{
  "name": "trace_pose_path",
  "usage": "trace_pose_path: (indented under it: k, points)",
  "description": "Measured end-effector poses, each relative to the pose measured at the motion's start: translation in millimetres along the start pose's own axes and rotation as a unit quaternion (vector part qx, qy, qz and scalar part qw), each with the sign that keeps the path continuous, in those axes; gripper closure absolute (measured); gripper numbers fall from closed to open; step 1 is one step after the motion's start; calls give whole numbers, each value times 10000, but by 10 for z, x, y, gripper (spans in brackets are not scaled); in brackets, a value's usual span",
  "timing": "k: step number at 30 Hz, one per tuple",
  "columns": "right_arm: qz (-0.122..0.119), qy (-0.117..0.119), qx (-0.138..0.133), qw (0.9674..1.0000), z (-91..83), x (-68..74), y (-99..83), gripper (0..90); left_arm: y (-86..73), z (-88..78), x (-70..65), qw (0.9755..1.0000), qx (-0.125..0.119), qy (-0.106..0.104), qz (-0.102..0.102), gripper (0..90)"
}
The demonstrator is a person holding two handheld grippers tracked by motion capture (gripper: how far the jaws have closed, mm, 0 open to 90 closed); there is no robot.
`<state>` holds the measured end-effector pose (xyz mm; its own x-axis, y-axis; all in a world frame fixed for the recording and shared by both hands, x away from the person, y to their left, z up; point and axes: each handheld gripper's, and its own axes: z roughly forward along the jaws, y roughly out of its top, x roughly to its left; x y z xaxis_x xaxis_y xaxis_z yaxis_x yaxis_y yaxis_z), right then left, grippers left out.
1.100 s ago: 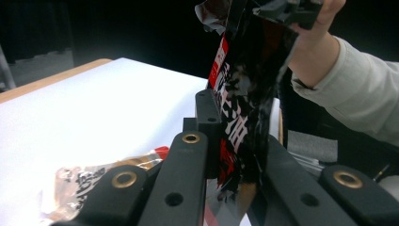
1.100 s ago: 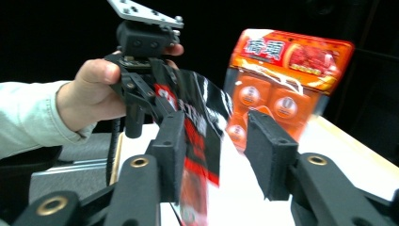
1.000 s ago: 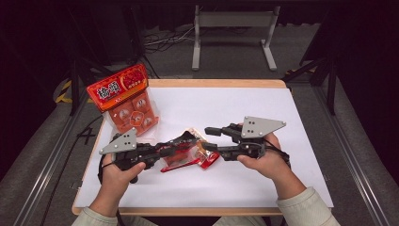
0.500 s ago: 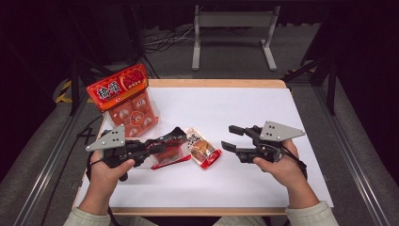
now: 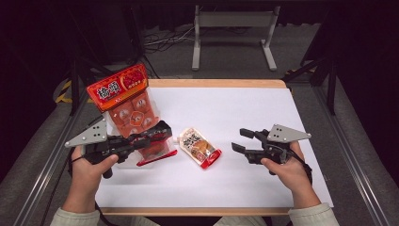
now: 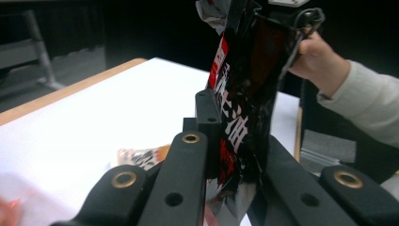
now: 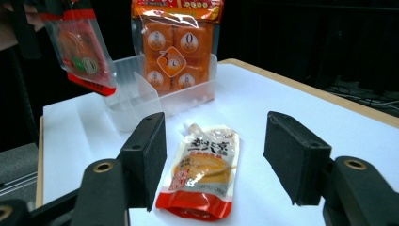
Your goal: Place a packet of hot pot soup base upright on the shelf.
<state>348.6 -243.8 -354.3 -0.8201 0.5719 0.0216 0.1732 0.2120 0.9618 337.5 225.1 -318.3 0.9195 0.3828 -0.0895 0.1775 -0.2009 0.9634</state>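
My left gripper [image 5: 161,134] is shut on a red and black sachet [image 5: 157,151], held just above the table at the left. The left gripper view has the jaws [image 6: 240,127] clamped on the sachet [image 6: 244,94], which stands upright. An orange spouted pouch [image 5: 200,147] lies flat on the white table between my hands. My right gripper [image 5: 241,140] hovers to its right, open. Its jaws have just been opening, with nothing between the pads. In the right gripper view [image 7: 221,157] the pouch [image 7: 204,169] lies ahead, beyond the pads.
A clear divided bin [image 7: 141,101] stands at the back left of the table with a tall orange snack pack [image 5: 123,101] upright in it. The table's wooden edge [image 5: 216,83] runs along the far side. A metal stand [image 5: 233,21] sits on the floor beyond.
The two grippers have drawn apart. The right one let go and moved right, jaws wider. The left one carried the red sachet left and up. The orange pouch stays on the table.
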Motion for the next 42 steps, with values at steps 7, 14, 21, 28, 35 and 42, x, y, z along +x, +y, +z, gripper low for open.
trace_pose_path:
  k: [7,14,21,28,35,42]
  points:
    - [-11,-104,55,9999,-60,-69,-73,434,-3,-75,59,9999,-71,103,-27,897]
    - [19,-208,97,9997,-142,-153,-110,458,12,-168,110,9987,-194,453,92,897]
    - [72,-259,69,9996,-185,-199,-161,468,-23,-274,262,9966,-193,779,162,896]
    - [51,-239,58,9997,-208,-178,-179,470,-82,-372,464,9966,-198,777,178,895]
    - [66,-275,20,9996,-260,-173,-194,472,-143,-356,561,9971,-46,574,491,895]
    - [78,-287,-19,9996,-303,-169,-206,474,-202,-319,631,9982,113,390,436,895]
